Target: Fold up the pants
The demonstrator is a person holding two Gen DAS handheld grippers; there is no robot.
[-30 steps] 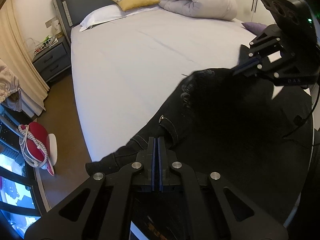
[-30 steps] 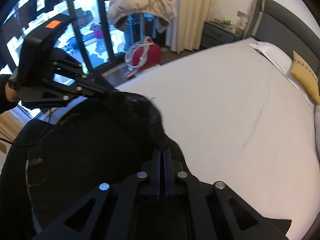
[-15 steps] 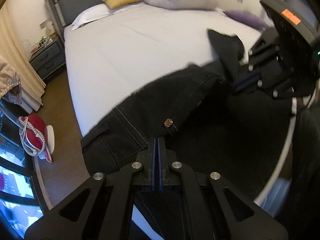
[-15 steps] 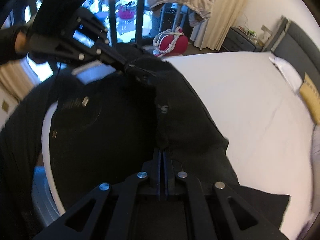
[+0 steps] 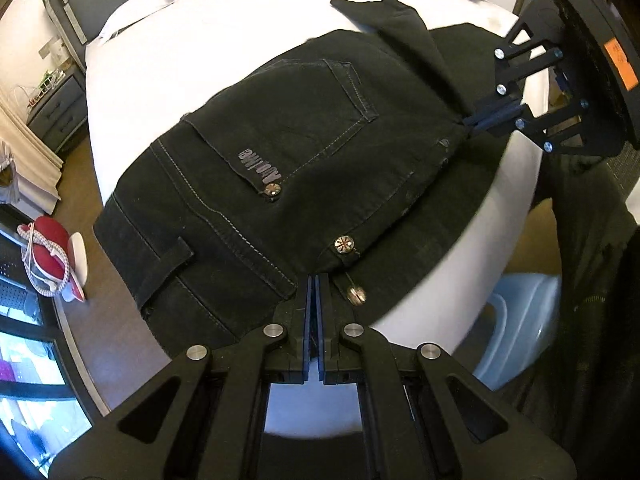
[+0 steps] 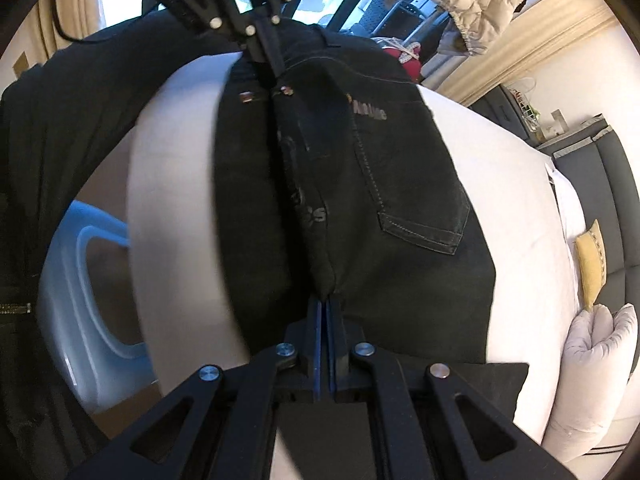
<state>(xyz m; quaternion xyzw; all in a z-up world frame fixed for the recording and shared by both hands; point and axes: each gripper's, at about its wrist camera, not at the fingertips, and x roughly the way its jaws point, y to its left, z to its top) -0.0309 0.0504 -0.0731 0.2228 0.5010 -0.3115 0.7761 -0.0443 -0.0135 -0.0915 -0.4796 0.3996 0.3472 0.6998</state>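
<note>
Our left tongs [image 5: 316, 280] are clenched on the waistband edge of the black pants [image 5: 280, 152], right beside a metal button [image 5: 344, 244]. Our right tongs [image 6: 326, 300] are clenched on a pinched fold of the same pants. Beyond both tongs the pants lie spread over the corner of the bed [image 5: 180, 52], back pocket up. A second ago they were bunched in a dark heap between the tongs; now they are stretched flat.
</note>
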